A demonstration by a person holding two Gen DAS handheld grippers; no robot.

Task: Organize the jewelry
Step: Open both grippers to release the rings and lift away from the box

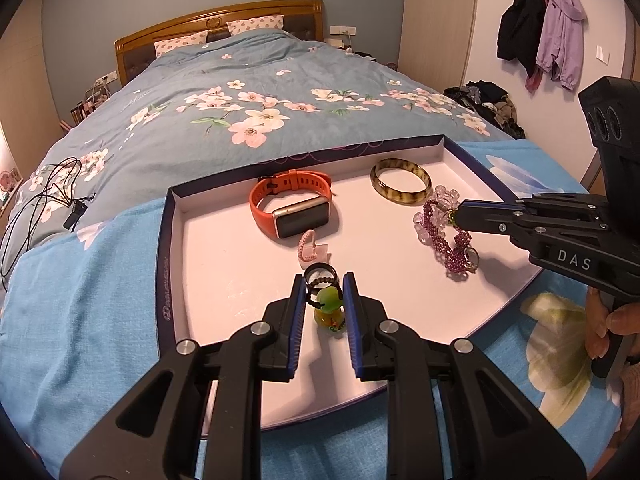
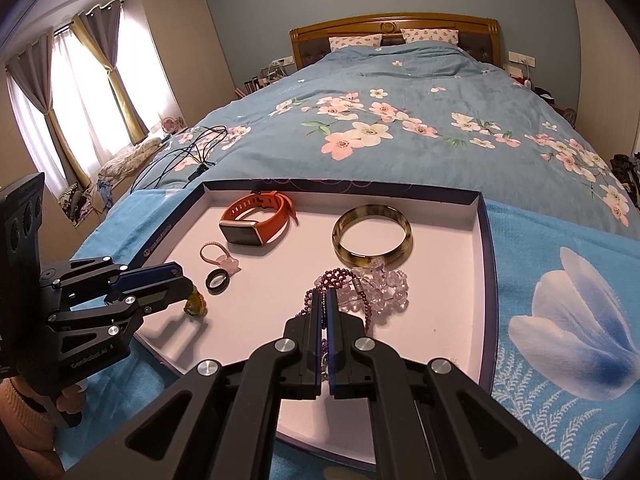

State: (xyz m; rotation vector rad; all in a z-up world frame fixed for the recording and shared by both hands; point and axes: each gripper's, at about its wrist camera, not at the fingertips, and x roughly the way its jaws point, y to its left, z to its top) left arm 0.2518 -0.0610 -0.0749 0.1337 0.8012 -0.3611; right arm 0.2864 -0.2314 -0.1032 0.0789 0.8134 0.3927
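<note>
A shallow box tray (image 1: 176,216) (image 2: 478,216) lies on the bed and holds the jewelry. My left gripper (image 1: 325,284) stands around a green and yellow pendant on a dark cord (image 1: 329,309), jaws a little apart, not clearly pressing it; the pendant also shows in the right wrist view (image 2: 196,303). A black ring (image 1: 319,271) (image 2: 217,280) lies just beyond. My right gripper (image 2: 325,295) (image 1: 454,216) is shut on a purple bead bracelet (image 1: 444,244) (image 2: 332,280) next to clear crystal beads (image 2: 384,284).
The tray also holds an orange smartwatch (image 1: 290,204) (image 2: 256,218), a horn-coloured bangle (image 1: 401,181) (image 2: 372,235) and a small pink charm (image 1: 308,245) (image 2: 218,254). A black cable (image 1: 44,192) lies on the floral quilt at left. Jackets (image 1: 540,36) hang on the wall.
</note>
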